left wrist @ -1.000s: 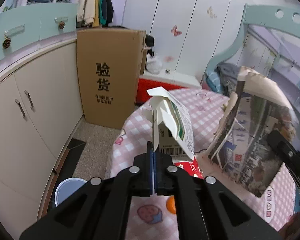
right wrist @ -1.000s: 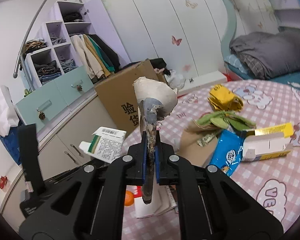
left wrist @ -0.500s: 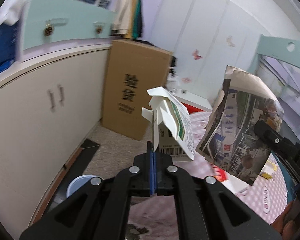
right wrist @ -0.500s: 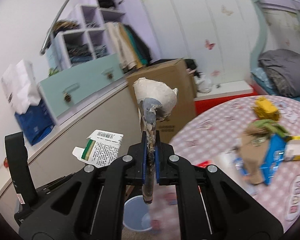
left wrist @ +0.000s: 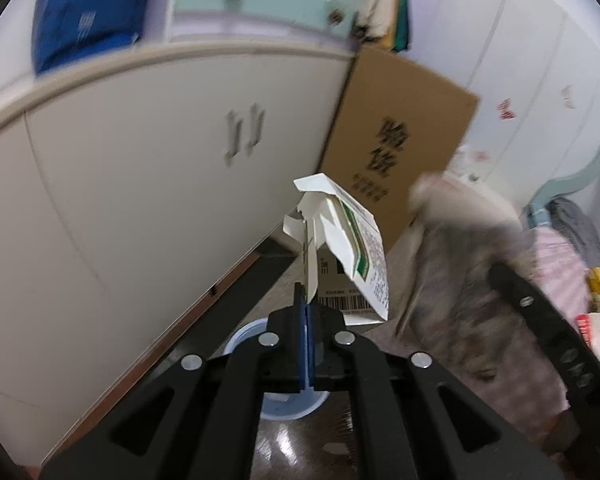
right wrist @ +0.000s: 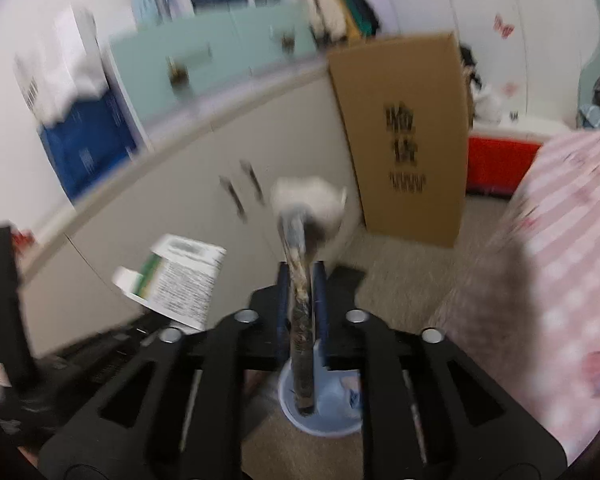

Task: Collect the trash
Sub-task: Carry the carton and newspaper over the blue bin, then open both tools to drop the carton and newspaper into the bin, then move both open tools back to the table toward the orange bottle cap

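My left gripper (left wrist: 306,300) is shut on a flattened white and green carton (left wrist: 352,248), held up over the floor; the carton also shows in the right wrist view (right wrist: 180,276). My right gripper (right wrist: 302,276) is shut on a crumpled newspaper (right wrist: 300,312), which shows blurred in the left wrist view (left wrist: 468,276). A pale blue round bin (right wrist: 324,412) stands on the floor right below the right gripper, partly hidden by it. The bin also shows under the left gripper (left wrist: 244,336).
A beige cabinet (left wrist: 140,184) runs along the left. A tall cardboard box (right wrist: 404,136) stands against it. The table with the pink checked cloth (right wrist: 556,280) is at the right, with more trash on it (left wrist: 596,300). A red box (right wrist: 500,160) lies beyond.
Both grippers have swung left and down, away from the table and toward the floor by the cabinet. The blue bin has come under them. Both still hold their trash.
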`<state>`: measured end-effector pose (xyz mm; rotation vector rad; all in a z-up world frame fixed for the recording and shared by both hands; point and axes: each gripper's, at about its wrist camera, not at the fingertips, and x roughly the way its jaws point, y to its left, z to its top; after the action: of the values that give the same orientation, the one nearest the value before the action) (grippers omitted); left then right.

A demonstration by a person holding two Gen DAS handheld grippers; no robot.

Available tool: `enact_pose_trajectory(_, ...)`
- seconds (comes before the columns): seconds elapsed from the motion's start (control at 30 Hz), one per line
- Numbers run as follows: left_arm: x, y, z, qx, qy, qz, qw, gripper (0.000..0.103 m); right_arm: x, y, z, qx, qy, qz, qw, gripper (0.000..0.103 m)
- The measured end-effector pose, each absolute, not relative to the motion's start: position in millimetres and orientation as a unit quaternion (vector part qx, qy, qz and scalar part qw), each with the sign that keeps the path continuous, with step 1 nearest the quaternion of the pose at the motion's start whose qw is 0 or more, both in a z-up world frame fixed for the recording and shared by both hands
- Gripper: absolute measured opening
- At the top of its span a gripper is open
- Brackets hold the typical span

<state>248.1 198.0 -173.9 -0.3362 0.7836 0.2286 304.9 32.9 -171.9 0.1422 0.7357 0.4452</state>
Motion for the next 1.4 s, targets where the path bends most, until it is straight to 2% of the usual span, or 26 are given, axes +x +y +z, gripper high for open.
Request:
enact_pose_trajectory(0.03,250.0,202.6,-180.9,-0.165,0.388,0.114,0.900,0.001,306.7,36.1,-178.5,0.064,0.362,0.211,0.906,0.058)
enact_pose_trajectory(0.3,259.4,211.9,-215.8,-0.162,0.425,0.122,0.882,0.001,305.9,42.8,-200.8,0.047,0.387,0.203,0.898,0.061)
enact_pose_trajectory(0.93,276.0,191.6,-208.8,-0.147,0.420,0.124,0.887,0.003,287.8,16.0,-173.8,0.050,0.327,0.186,0.925,0.066)
enact_pose_trajectory(0.97,278.2,191.7,-209.2,-0.149,0.420,0.127,0.886,0.005,287.7,14.5,-172.7,0.051,0.325,0.186,0.926,0.066)
enact_pose_trajectory(1.03,288.5,193.1,-215.8,-0.155,0.441,0.129,0.875,0.037,286.7,11.6,-170.8,0.053,0.324,0.184,0.927,0.066)
enact_pose_trajectory(1.07,290.7,194.0,-218.2,-0.158,0.448,0.133,0.870,0.062,286.4,10.6,-170.3,0.055,0.324,0.184,0.926,0.066)
enact_pose_trajectory(1.4,266.1,180.7,-200.9,-0.162,0.433,0.119,0.879,0.063,266.8,-6.2,-150.9,0.063,0.310,0.176,0.932,0.066)
